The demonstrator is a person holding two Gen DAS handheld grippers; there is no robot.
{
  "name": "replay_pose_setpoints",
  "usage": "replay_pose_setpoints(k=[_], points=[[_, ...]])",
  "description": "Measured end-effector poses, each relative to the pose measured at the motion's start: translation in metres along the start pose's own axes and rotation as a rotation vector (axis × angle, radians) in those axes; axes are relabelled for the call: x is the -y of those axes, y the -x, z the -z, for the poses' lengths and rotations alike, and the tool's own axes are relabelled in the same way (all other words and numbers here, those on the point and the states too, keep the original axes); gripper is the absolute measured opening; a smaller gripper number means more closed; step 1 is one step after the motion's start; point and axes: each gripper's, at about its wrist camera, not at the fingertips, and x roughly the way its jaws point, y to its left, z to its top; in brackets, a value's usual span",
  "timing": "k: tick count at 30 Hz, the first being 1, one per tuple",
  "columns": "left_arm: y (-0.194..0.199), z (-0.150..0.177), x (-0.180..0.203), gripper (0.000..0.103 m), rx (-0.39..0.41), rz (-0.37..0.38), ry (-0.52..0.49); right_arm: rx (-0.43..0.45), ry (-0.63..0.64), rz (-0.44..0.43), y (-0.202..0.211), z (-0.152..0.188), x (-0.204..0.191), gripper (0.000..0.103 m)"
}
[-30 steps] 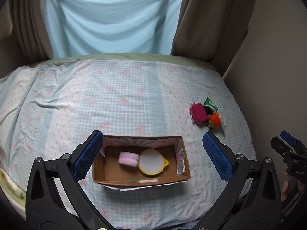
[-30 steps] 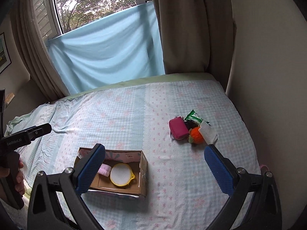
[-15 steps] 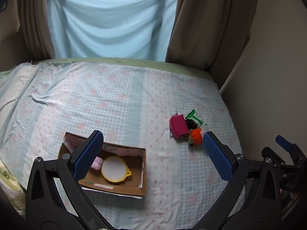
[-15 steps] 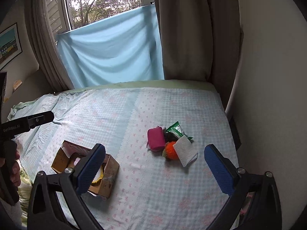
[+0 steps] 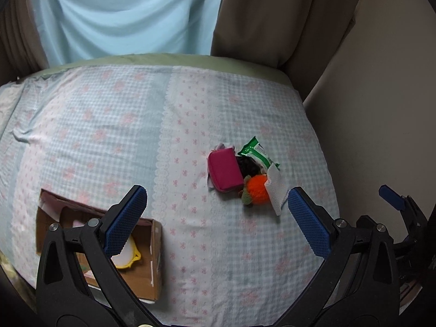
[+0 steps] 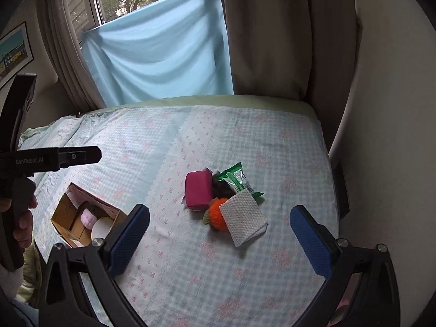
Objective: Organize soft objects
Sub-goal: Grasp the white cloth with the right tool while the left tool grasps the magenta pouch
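Observation:
A small pile lies on the bed: a magenta pouch, an orange fuzzy toy, a white textured cloth, a green packet and a dark fuzzy item. A cardboard box holds a pink soft item and a round white and yellow pad. My left gripper is open and empty, above the bed between box and pile. My right gripper is open and empty, just short of the pile.
The bed has a light blue and pink patterned sheet. A blue cloth and brown curtains hang behind it. A beige wall runs along the right side.
Both grippers swung to the right, from over the box toward the pile. The pile now sits near the middle of both views, and the box has slid to the left. Both stayed open.

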Motion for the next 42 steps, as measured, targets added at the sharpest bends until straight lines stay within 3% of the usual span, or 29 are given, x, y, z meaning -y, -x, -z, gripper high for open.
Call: replay_pose_setpoints(k=[7,15,21,28,30,35,40,42], points=[[-0.119,-0.015,0.015,0.103,-0.132,0.023,0.043,-0.107,0.111,-0.097,-0.087,0.012,0.039,0.103],[-0.245,-0.001,0.017,0.103,-0.283,0.045,0.068,-0.222,0.154,-0.202,-0.179,0.037,0.068,0.103],[-0.293,0.011,0.007,0.099,-0.314,0.062,0.105,-0.280,0.202,-0.274,-0.223,0.050,0.077,0.103],[-0.320,0.015,0.007,0.083,-0.335,0.062,0.107,-0.303,0.294,-0.311,-0.245,0.054,0.069,0.103],[-0.326,0.015,0.009,0.080,-0.345,0.059,0.105,-0.303,0.308,-0.316,-0.248,0.054,0.067,0.098],[-0.333,0.013,0.009,0.067,-0.356,0.035,0.113,-0.337,0.341,-0.330,-0.252,0.056,0.063,0.059],[-0.329,0.014,0.007,0.053,-0.352,0.029,0.102,-0.358,0.363,-0.341,-0.251,0.060,0.058,0.029],[-0.326,0.014,0.007,0.049,-0.349,0.029,0.095,-0.358,0.375,-0.341,-0.249,0.061,0.055,0.024]])
